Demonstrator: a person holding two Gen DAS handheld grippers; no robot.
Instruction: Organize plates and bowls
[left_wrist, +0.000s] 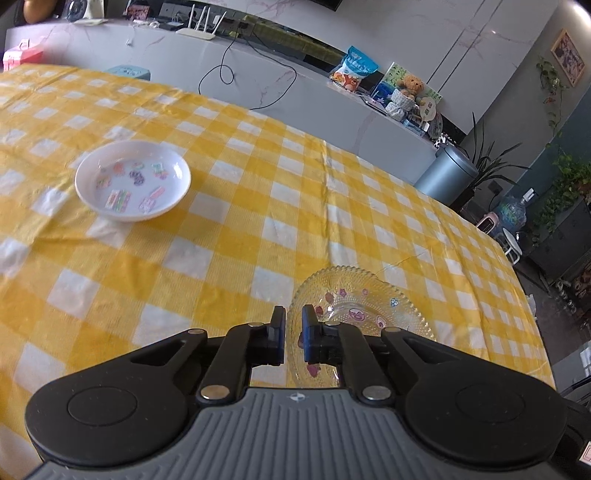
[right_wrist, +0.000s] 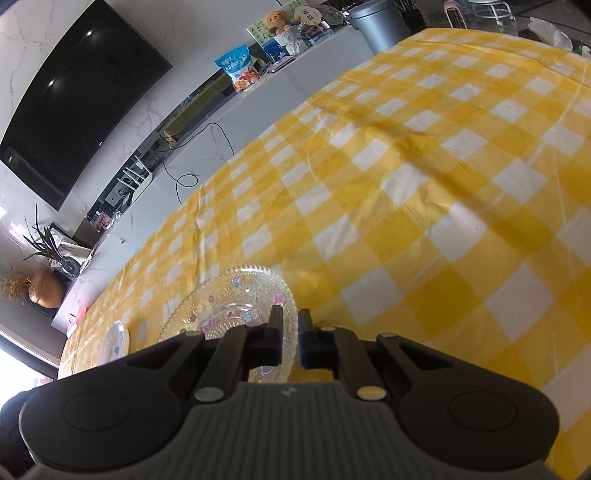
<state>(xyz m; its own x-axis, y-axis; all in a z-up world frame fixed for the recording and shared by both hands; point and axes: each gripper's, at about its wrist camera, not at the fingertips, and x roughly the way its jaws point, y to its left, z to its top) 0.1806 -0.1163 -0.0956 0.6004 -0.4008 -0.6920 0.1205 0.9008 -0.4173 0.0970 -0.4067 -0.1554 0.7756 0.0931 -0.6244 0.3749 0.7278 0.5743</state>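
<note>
A clear glass plate (left_wrist: 364, 314) is gripped by its rim on opposite sides, the left gripper (left_wrist: 293, 334) and the right gripper (right_wrist: 290, 341) each being closed on that edge, near the table's (left_wrist: 221, 258) near edge. Farther off, towards the table's left side, a white bowl (left_wrist: 133, 181) is left standing alone. Little is judged done: nothing is stacked yet, and the two pieces remain to be brought together.
</note>
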